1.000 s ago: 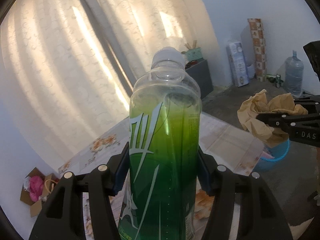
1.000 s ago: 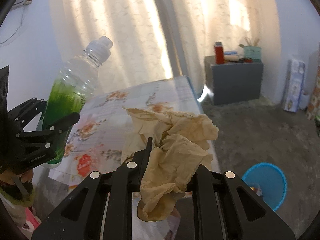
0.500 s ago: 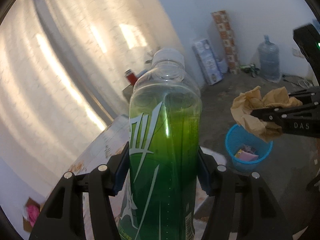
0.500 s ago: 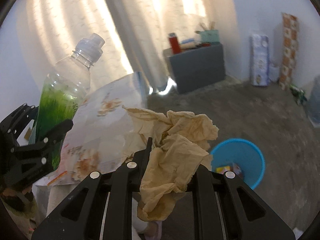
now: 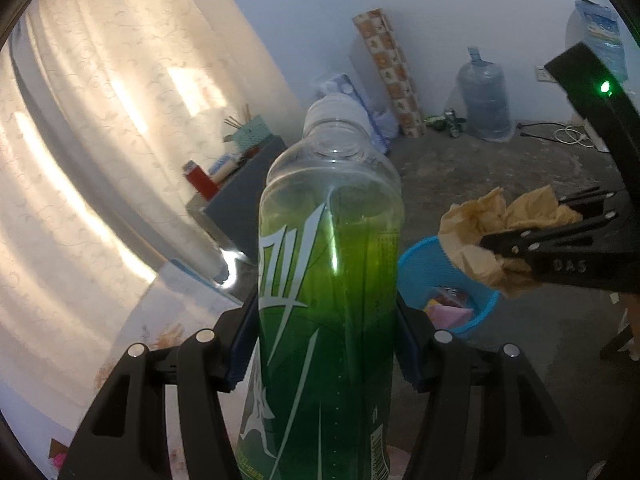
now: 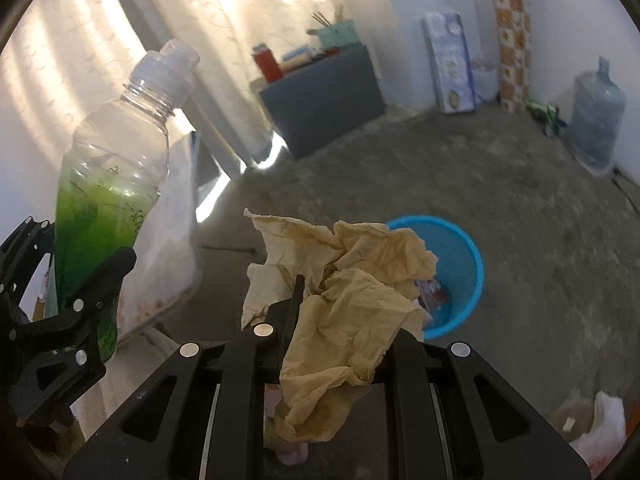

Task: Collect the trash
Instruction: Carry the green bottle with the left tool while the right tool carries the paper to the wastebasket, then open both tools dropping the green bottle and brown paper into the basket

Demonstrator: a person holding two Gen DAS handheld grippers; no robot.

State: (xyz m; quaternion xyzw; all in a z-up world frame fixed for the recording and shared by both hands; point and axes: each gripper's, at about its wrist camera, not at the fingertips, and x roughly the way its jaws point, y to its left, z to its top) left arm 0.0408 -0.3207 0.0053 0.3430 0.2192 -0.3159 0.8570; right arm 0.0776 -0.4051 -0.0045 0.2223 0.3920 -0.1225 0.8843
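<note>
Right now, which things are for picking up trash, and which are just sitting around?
For the job:
- bottle, held in the left tongs
- crumpled paper, held in the right tongs
- blue bin

Just sitting around:
- water jug
- grey cabinet
- red can
- curtain

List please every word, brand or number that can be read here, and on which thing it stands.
"DAS": on the side of the right gripper, in the left wrist view.
Large white logo on the green bottle: stylised strokes, not readable as letters.
Small print on the bottle's label: too small to read.
Printed boxes by the wall: blurred, unreadable.
</note>
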